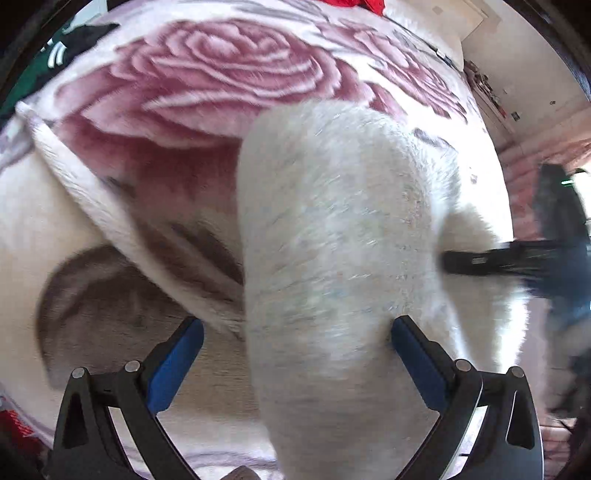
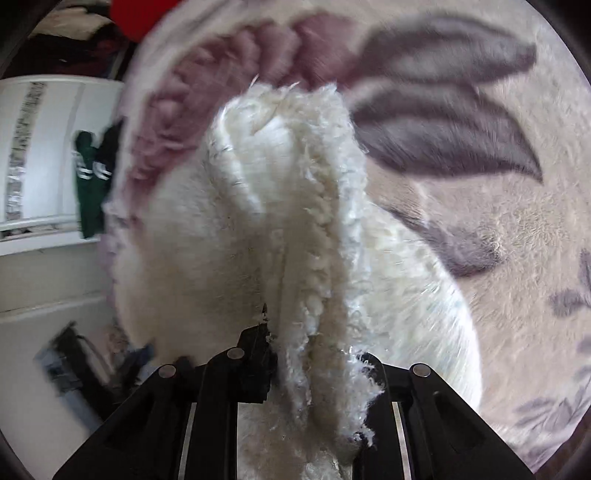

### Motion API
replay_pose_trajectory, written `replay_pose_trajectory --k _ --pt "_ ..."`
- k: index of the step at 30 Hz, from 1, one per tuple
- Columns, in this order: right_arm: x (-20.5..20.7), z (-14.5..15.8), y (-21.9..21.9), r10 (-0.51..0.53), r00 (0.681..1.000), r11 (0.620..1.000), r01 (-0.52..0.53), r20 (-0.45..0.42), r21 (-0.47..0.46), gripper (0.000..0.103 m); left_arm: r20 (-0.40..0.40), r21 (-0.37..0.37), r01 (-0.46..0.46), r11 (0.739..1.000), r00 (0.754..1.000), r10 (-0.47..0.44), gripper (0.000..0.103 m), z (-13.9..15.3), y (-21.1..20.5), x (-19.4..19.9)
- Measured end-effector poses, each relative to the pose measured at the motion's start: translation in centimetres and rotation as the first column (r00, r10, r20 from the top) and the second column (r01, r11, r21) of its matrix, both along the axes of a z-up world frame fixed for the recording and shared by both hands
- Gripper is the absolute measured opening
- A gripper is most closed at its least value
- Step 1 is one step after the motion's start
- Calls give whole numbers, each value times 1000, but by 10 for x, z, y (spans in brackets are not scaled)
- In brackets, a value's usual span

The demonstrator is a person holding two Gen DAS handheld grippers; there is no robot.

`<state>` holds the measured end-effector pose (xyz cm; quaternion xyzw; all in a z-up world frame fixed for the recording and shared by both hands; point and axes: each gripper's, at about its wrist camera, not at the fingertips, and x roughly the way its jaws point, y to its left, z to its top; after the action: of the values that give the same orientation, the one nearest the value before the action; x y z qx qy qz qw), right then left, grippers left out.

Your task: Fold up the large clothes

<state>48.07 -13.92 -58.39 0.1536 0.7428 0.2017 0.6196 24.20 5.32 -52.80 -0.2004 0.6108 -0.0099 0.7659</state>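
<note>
The white fleece garment is held up over a rose-patterned blanket, its woolly pile bunched into a thick fold. The right gripper is clamped on that fold: its two black fingers sit close together with the shaggy cloth pinched between them, and loose fibres stick out at the grip. The fold rises away from the jaws, its curly seam edge running up the middle.

In the left wrist view a broad lobe of the same garment hangs across the centre. The left gripper stands with its blue-padded fingers wide apart. The cloth passes between them and lies against the right-hand pad, clear of the other; there is no pinch. At the right edge of that view the black shape of the right gripper shows, blurred.

No containers are identifiable. The blanket covers the whole working surface, pink roses and grey-brown leaves on a cream ground. A green garment with white stripes hangs beside a white panel to the left. Something red lies at the far edge of the blanket. Both views are motion-blurred.
</note>
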Motion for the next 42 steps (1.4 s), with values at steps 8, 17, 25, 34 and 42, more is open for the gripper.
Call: replay_pose_trajectory --k 8,17,25,34,42 --pt "2 -5 -36 -78 994 994 83 -71 66 43 36 43 27 999 999 -29 103 8 -18 -4" --pt "-83 84 -60 -20 993 999 24 119 -30 61 51 70 42 997 998 -46 103 7 -20 -6" --pt "-94 11 -39 10 999 980 -2 37 -199 52 75 130 36 991 996 -46 93 50 -5 -58" --pt "-84 8 -53 39 999 979 -37 4 -200 52 -77 33 9 999 997 -6 55 -34 -11 -57" --pt "-64 31 -89 -15 999 998 13 -34 -65 74 30 -135 -10 991 999 14 78 24 16 -65"
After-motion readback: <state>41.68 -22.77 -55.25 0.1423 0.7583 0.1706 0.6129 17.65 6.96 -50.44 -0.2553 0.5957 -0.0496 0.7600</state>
